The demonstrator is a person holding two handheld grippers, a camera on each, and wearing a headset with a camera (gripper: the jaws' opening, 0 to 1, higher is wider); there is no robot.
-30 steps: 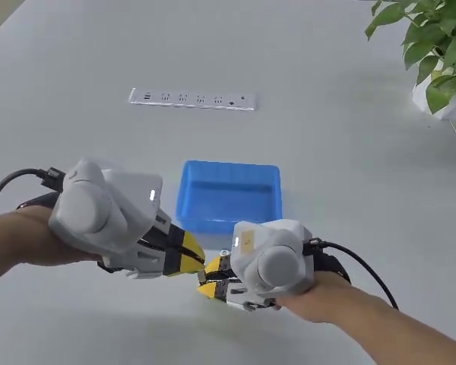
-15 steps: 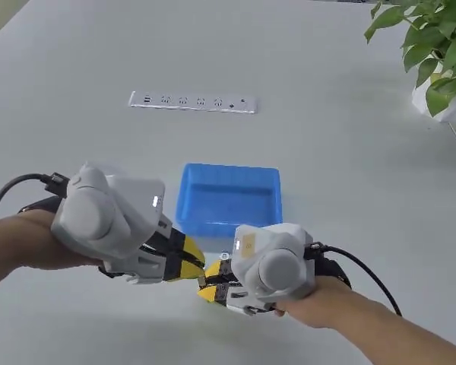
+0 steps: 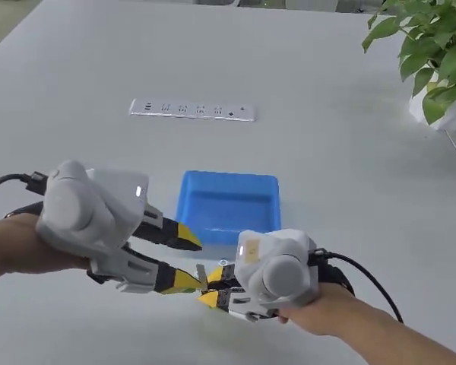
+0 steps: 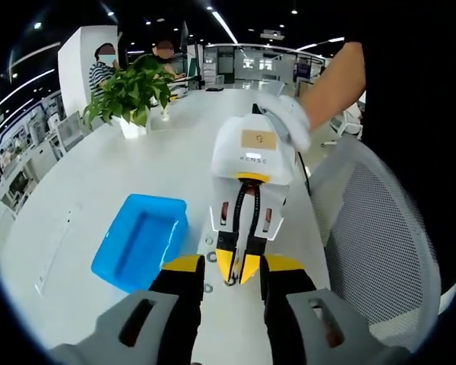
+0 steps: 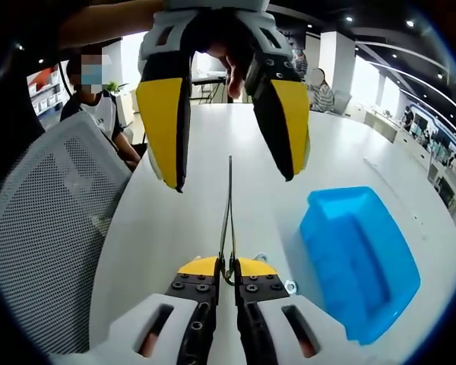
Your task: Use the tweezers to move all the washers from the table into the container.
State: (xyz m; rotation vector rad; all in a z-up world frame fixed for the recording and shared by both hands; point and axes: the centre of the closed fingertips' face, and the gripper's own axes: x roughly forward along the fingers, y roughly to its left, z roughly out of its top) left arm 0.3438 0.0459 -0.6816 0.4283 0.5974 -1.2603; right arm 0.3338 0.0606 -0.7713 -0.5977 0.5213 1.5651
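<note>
Near container (image 3: 228, 199), left hand-held gripper (image 3: 190, 261) now wider; right hand-held gripper (image 5: 228, 270) clamps tweezers (image 5: 229, 205).

White table (image 3: 349, 152), mesh chair (image 4: 376, 220), potted plant (image 3: 432, 47), ceiling lights (image 4: 223, 26)

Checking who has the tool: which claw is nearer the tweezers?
Right: the right claw is shut on the tweezers. The left claw is open, its jaws either side of their tip, not touching.
</note>
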